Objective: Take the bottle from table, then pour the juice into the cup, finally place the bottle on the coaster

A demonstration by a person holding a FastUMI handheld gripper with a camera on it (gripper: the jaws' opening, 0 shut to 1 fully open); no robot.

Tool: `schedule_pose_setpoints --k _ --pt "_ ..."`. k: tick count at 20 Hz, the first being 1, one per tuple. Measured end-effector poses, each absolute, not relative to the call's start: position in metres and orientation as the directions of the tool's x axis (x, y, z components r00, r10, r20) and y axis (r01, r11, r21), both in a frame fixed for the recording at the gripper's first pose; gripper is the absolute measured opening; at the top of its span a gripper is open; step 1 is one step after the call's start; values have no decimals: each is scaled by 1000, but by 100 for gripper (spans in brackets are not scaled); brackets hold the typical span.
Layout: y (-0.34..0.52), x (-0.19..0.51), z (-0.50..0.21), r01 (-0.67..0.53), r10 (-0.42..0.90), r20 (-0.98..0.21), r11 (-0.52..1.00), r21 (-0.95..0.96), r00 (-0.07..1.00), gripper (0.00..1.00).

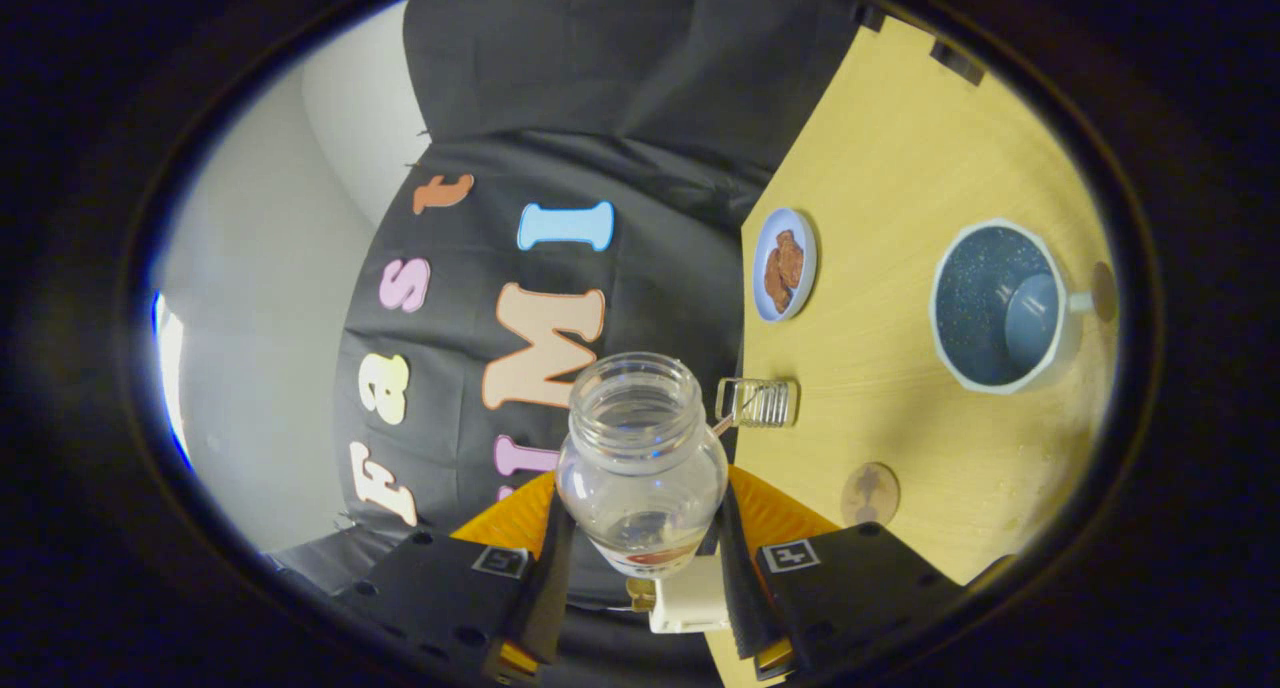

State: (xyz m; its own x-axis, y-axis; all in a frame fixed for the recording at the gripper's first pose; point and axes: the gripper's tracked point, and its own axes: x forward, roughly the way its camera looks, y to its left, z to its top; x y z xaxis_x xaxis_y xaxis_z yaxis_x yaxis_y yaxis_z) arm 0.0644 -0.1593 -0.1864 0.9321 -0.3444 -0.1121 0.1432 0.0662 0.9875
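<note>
- Gripping the bottle [641, 463] between both fingers, the gripper [640, 558] is rolled hard over, so the table [900, 148] stands like a wall on the three o'clock side.
- Jaws: closed to a narrow gap on the bottle's lower body, one finger pressing each flank; the hold looks firm.
- Bottle: clear, uncapped, mouth pointing away from the fingers toward twelve o'clock; it looks nearly empty, with only a thin reddish trace near its base.
- Cup [1000, 306]: a speckled dark mug with a pale rim, well away at about two o'clock from the bottle; I cannot tell whether it holds juice.
- Coaster [869, 493]: a small round disc at about three o'clock from the bottle's base, just beyond the right finger, with nothing on it.
- Other things: a small plate [785, 265] with brown pieces at one o'clock, and a little wire rack [757, 402] just beside the bottle's neck at three o'clock.
- Progress, as a judgement: picking up is done; the near-empty bottle suggests pouring is finished or close to it, though the mouth is nowhere near the cup.
- Left to do: turn the bottle upright, set it on the coaster, and open the jaws.
</note>
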Motion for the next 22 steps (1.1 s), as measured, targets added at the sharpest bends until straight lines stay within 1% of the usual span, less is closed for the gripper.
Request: schedule_pose_setpoints --k 4,22 --pt "-169 62 -180 95 -390 -86 4 995 917 69" --pt "-192 52 -170 -18 -485 -37 -110 994 874 69"
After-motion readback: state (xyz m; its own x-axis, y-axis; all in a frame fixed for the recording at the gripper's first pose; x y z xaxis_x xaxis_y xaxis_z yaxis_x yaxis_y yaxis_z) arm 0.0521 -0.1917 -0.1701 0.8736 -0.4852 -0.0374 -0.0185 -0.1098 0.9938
